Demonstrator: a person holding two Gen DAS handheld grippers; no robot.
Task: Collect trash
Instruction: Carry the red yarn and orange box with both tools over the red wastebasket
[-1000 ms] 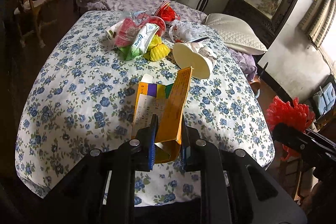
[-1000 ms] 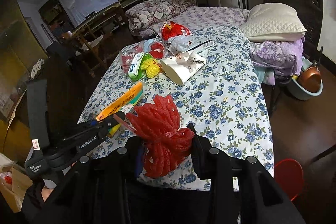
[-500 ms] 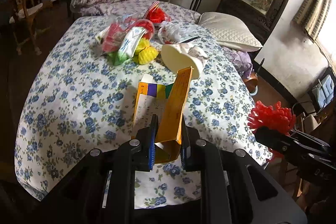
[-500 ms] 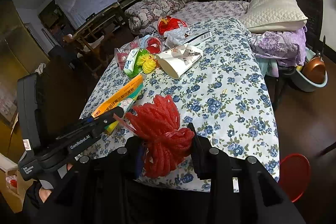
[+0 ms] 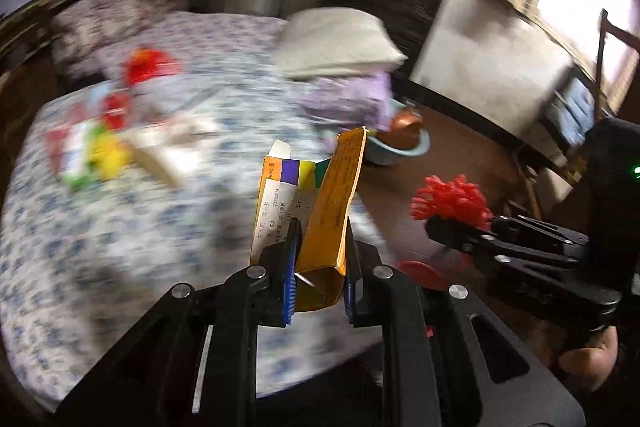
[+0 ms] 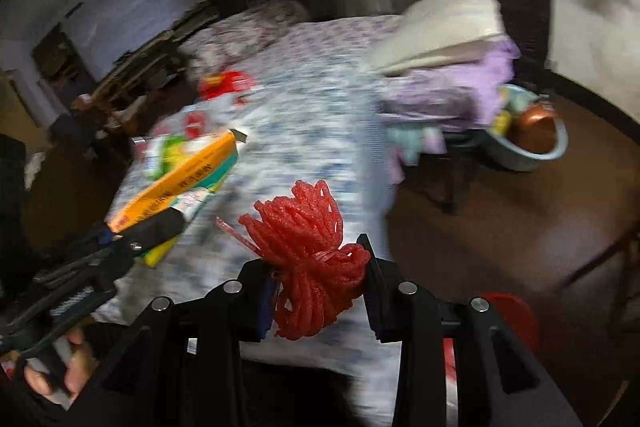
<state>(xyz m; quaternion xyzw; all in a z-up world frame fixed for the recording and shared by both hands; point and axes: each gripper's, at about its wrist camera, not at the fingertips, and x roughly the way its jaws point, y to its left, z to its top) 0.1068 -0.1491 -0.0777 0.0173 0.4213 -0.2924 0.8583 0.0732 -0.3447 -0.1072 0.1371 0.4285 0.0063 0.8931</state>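
My left gripper [image 5: 318, 263] is shut on an open orange cardboard box [image 5: 320, 203] and holds it above the near edge of the bed. The box also shows in the right wrist view [image 6: 180, 179]. My right gripper [image 6: 316, 271] is shut on a bundle of red foam netting [image 6: 308, 255], which also shows in the left wrist view [image 5: 452, 203]. More trash lies blurred on the flowered bedspread [image 5: 120, 219]: a red bag [image 5: 148, 63], yellow and green wrappers [image 5: 92, 151] and a white paper box [image 5: 168, 151].
A red bin [image 6: 508, 319] stands on the brown floor below my right gripper. A blue basin holding a copper pot [image 6: 532, 135] sits right of the bed, by a pile of purple bedding [image 6: 452, 95] and a white pillow [image 6: 444, 31].
Both grippers have swung right, away from the bed's middle toward its right side and the floor, still holding their items. The red bin and basin have come into view; both views are motion-blurred.
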